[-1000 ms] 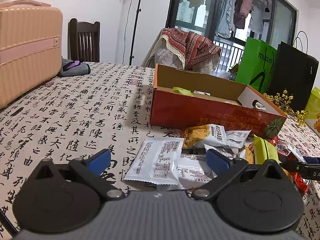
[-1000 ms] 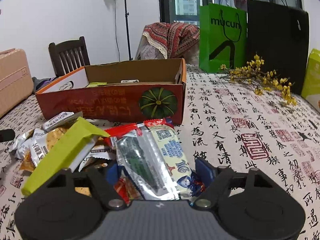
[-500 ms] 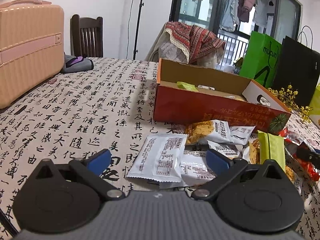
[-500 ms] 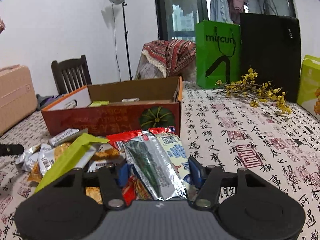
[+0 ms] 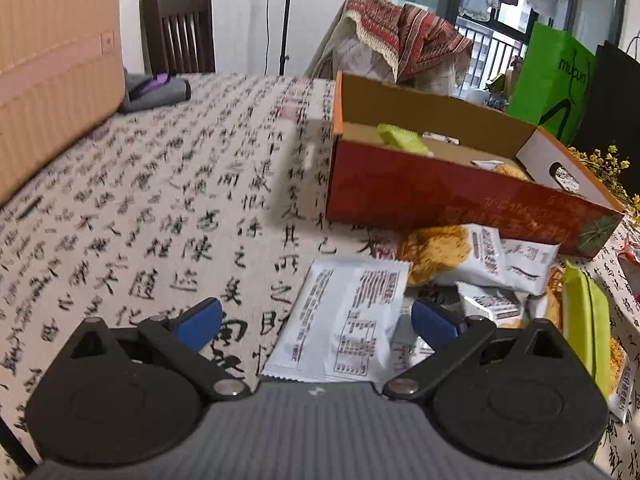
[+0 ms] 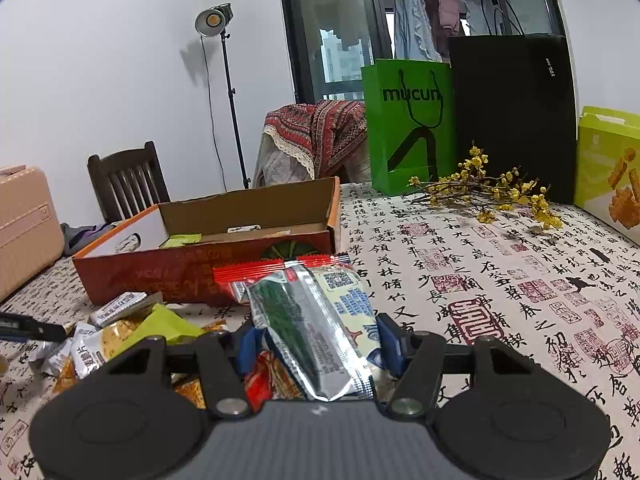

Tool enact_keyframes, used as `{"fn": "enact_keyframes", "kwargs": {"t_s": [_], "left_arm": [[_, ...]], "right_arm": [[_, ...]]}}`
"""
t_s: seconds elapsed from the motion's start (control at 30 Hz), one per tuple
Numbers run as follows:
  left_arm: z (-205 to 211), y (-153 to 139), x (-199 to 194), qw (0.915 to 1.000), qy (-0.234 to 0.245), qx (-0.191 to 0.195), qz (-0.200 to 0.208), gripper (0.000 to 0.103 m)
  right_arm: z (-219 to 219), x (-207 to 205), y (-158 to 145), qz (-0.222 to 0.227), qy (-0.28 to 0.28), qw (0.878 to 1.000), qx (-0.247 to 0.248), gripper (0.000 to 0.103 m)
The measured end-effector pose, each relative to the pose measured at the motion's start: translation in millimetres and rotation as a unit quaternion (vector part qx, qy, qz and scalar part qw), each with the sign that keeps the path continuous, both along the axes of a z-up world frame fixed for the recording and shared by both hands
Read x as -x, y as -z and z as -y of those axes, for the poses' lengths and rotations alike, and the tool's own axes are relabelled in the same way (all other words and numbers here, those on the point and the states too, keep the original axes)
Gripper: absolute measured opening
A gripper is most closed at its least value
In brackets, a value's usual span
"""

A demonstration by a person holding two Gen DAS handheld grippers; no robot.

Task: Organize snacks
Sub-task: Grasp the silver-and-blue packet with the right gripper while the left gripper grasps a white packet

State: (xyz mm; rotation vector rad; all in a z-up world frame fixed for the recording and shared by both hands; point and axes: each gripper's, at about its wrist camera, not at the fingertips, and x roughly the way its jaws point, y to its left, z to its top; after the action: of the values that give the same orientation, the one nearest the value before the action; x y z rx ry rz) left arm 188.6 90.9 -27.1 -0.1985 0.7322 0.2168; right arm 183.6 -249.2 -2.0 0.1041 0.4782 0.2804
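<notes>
Early going: the red cardboard box (image 6: 208,268) holds only a few packets, while most snacks sit heaped on the worktop just in front of it. The right claw (image 6: 318,344) is clamped on a bundle of snack packets (image 6: 316,320), near the box. The left claw (image 5: 316,320) gapes wide, straddling a white packet (image 5: 344,320), pads clear. Behind the box, a green bag (image 6: 412,120) reads "mucun".
</notes>
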Motion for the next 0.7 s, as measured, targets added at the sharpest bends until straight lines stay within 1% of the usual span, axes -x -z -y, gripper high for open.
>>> {"fn": "enact_keyframes", "kwargs": {"t_s": [0.2, 0.33, 0.4, 0.43, 0.47, 0.5, 0.53, 0.57, 0.7], "left_arm": [[-2, 3, 1, 0.9999, 0.000, 0.006, 0.010, 0.100], [0, 1, 4, 0.9997, 0.007, 0.011, 0.021, 0.087], [0, 2, 5, 0.9996, 0.010, 0.013, 0.024, 0.086], [-1, 1, 6, 0.9995, 0.011, 0.016, 0.026, 0.081], [-1, 1, 7, 0.9993, 0.013, 0.020, 0.029, 0.074], [-2, 1, 8, 0.9990, 0.016, 0.025, 0.033, 0.070], [-2, 0, 9, 0.9988, 0.019, 0.029, 0.036, 0.063], [-3, 0, 9, 0.9986, 0.021, 0.032, 0.038, 0.060], [-5, -1, 11, 0.9979, 0.021, 0.041, 0.045, 0.054]], "right_arm": [[0, 1, 1, -0.001, 0.000, 1.000, -0.002, 0.059], [1, 0, 1, -0.003, -0.001, 1.000, -0.005, 0.059], [1, -1, 1, -0.005, 0.000, 1.000, -0.005, 0.059], [1, -1, 1, -0.005, 0.000, 1.000, -0.004, 0.059], [1, -1, 2, -0.005, 0.001, 1.000, -0.004, 0.059], [1, -1, 2, -0.005, 0.002, 1.000, -0.004, 0.059], [1, -1, 1, -0.006, 0.002, 1.000, -0.004, 0.059], [1, -1, 2, -0.006, 0.003, 1.000, -0.004, 0.059], [0, -2, 2, -0.010, 0.006, 1.000, -0.003, 0.059]]}}
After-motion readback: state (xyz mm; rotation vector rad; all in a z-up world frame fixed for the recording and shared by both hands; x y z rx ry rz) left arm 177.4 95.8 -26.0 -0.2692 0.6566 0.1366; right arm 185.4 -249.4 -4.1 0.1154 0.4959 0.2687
